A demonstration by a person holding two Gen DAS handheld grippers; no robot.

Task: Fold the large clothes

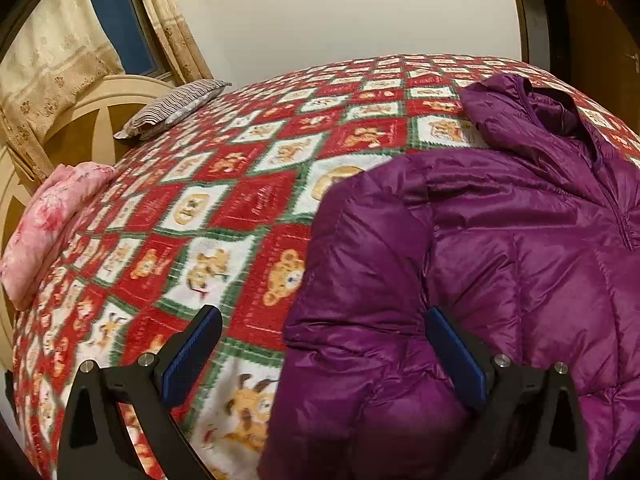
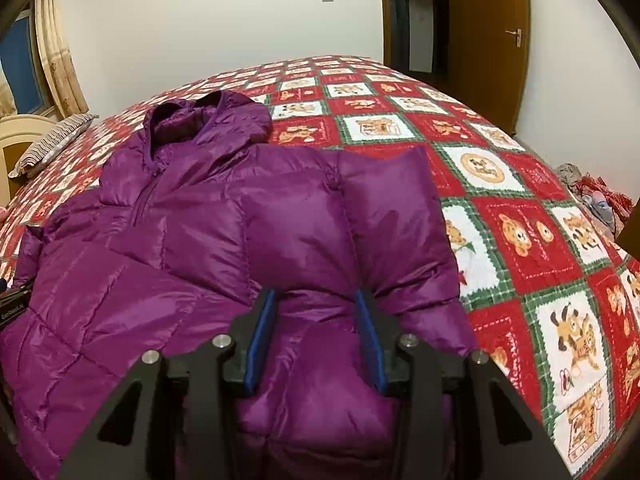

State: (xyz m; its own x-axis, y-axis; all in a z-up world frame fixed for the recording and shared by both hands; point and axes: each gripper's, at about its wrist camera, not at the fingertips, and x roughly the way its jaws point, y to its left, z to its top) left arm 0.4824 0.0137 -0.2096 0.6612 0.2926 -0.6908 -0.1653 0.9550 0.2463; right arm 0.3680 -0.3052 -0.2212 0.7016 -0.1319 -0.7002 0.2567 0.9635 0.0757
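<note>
The purple jacket lies flat on the bed, long axis running straight away from both tools, hood at the far end and hem nearest them. The right tool is partly closed with its pads pinching a puffed fold of the jacket's near edge, while the left tool stands wide open, straddling the jacket's left edge without squeezing it. Bare blanket stretches left of the left tool and right of the right tool; no writing on the jacket is readable.

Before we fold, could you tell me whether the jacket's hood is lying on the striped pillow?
No, the hood rests on the blanket, well apart from the pillow.
</note>
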